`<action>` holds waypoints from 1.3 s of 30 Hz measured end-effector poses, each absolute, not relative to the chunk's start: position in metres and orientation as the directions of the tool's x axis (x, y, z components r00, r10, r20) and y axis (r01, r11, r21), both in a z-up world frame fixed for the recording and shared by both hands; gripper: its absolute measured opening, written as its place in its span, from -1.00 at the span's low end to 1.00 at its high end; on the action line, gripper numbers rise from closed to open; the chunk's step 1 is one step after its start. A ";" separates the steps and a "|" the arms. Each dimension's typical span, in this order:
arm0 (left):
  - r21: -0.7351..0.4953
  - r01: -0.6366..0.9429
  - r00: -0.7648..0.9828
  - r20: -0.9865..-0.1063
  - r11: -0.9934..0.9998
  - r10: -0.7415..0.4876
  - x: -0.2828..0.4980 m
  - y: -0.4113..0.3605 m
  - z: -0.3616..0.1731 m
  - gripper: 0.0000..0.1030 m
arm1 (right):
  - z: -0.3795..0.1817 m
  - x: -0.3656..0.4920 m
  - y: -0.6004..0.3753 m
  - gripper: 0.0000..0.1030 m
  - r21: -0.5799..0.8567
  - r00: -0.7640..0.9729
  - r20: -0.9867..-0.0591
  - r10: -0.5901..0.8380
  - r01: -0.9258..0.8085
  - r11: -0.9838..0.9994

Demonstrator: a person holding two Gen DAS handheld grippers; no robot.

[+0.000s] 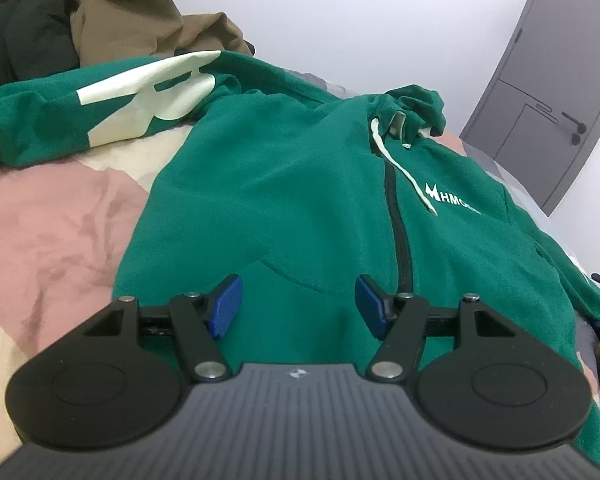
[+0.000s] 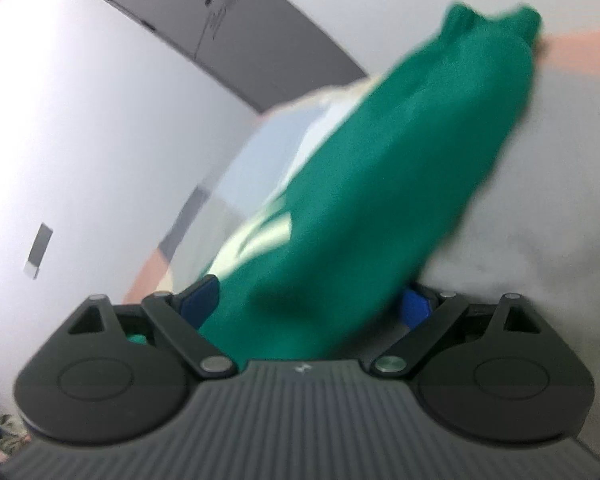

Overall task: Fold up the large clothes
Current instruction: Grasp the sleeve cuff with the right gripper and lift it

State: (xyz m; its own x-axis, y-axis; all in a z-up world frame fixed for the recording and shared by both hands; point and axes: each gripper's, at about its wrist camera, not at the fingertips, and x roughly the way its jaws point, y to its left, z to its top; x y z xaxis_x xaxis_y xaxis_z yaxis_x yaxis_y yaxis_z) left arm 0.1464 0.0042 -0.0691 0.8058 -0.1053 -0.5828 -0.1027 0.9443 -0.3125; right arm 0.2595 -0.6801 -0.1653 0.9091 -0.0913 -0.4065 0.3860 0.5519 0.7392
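A green zip hoodie (image 1: 292, 184) lies front-up on the bed, hood (image 1: 416, 108) at the far end, one sleeve (image 1: 100, 104) with a cream print spread to the left. My left gripper (image 1: 298, 306) hovers open and empty just above the hoodie's lower hem, left of the black zip (image 1: 398, 216). In the blurred right wrist view a length of green hoodie fabric (image 2: 380, 184) runs between the blue pads of my right gripper (image 2: 312, 308); the jaws stand wide apart around it, and a pinch cannot be made out.
The bed has a pink and cream patchwork cover (image 1: 56, 216). A pile of brown and black clothes (image 1: 100, 8) lies at the far left. A grey door (image 1: 556, 92) stands in the white wall on the right.
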 end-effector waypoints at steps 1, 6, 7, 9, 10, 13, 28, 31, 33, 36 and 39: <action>-0.308 -0.103 0.807 -0.581 0.946 -0.102 0.148 0.003 -0.069 0.31 | -0.165 0.266 -0.687 0.76 0.734 0.913 -0.391 -0.112 0.383 0.560; -0.263 -0.098 0.814 -0.576 0.960 -0.074 0.156 -0.006 -0.070 0.31 | -0.166 0.296 -0.720 -0.05 0.680 0.893 -0.393 -0.219 0.443 0.584; -0.262 -0.101 0.813 -0.577 0.960 -0.072 0.158 -0.007 -0.071 0.31 | -0.166 0.302 -0.725 -0.47 0.657 0.880 -0.411 -0.238 0.467 0.591; -0.268 -0.107 0.813 -0.578 0.958 -0.071 0.162 -0.007 -0.071 0.31 | -0.168 0.313 -0.739 -0.76 0.627 0.855 -0.450 -0.258 0.508 0.591; -0.269 -0.110 0.812 -0.579 0.957 -0.069 0.164 -0.007 -0.071 0.31 | -0.168 0.317 -0.743 -0.80 0.624 0.853 -0.456 -0.255 0.510 0.591; -0.256 -0.120 0.805 -0.590 0.959 -0.057 0.169 -0.008 -0.073 0.31 | -0.160 0.325 -0.750 -0.82 0.598 0.854 -0.436 -0.285 0.511 0.617; -0.357 -0.182 0.794 -0.603 0.916 -0.077 0.172 0.019 -0.072 0.31 | 0.003 0.319 -0.666 -0.84 0.330 0.908 -0.205 -0.365 0.416 0.848; -0.382 -0.184 0.795 -0.599 0.906 -0.092 0.167 0.025 -0.068 0.31 | 0.057 0.308 -0.615 -0.84 0.267 0.943 -0.116 -0.311 0.331 0.905; -0.393 -0.182 0.802 -0.589 0.901 -0.095 0.161 0.029 -0.064 0.31 | 0.087 0.301 -0.574 -0.83 0.192 0.960 -0.063 -0.273 0.280 0.941; -0.404 -0.182 0.824 -0.560 0.897 -0.085 0.151 0.035 -0.056 0.31 | 0.123 0.289 -0.504 -0.83 0.074 0.983 -0.011 -0.182 0.183 0.980; -0.411 -0.177 0.844 -0.531 0.894 -0.077 0.143 0.044 -0.047 0.31 | 0.141 0.275 -0.430 -0.83 -0.052 0.997 0.019 -0.075 0.076 0.996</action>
